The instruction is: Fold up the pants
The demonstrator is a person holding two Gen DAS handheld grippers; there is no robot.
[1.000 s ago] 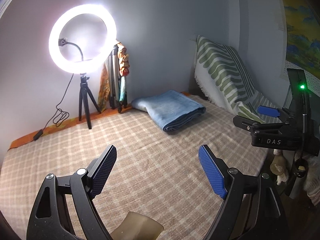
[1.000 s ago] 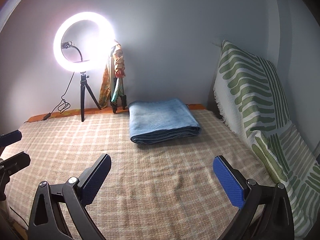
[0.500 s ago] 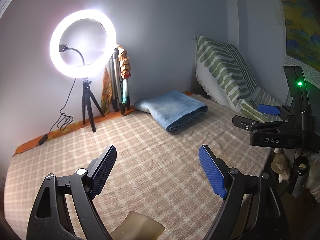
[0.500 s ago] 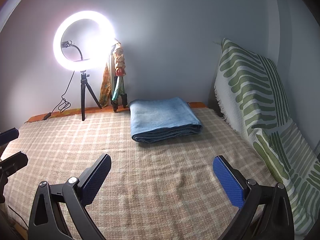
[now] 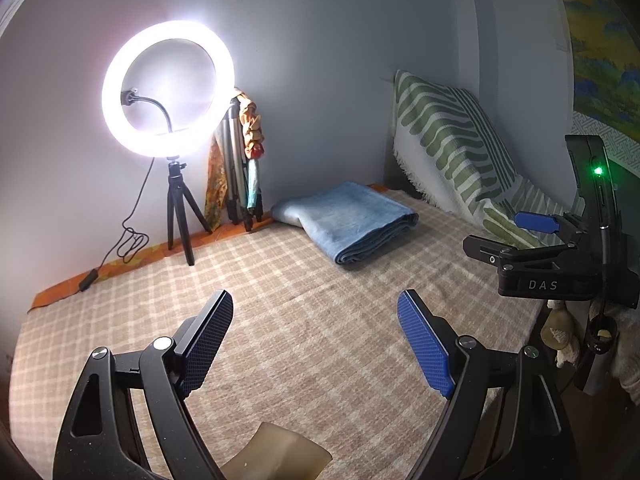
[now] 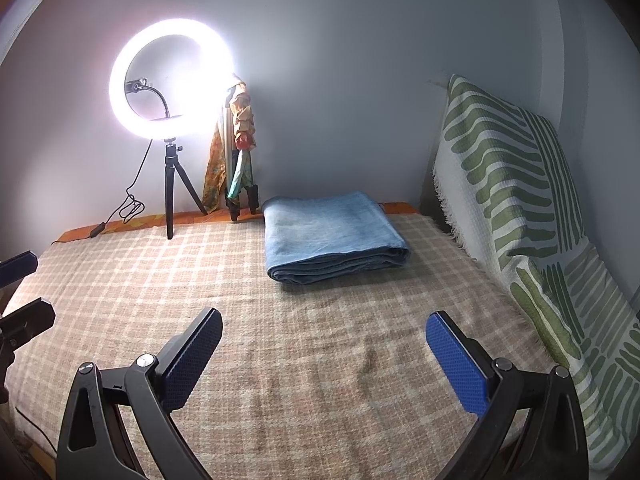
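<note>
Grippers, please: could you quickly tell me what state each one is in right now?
Left gripper: open, holding nothing, above the checked blanket.
Right gripper: open, holding nothing; the folded jeans lie apart from it.

Dim room, one harsh light source.
I see the ring light [image 5: 168,88] blown out to pure white, its glare hazing the wall [image 6: 360,80] around it. The bed [image 6: 320,340] is evenly lit near it and falls to shadow at the fisheye edges, where lines bow and corners go black.
</note>
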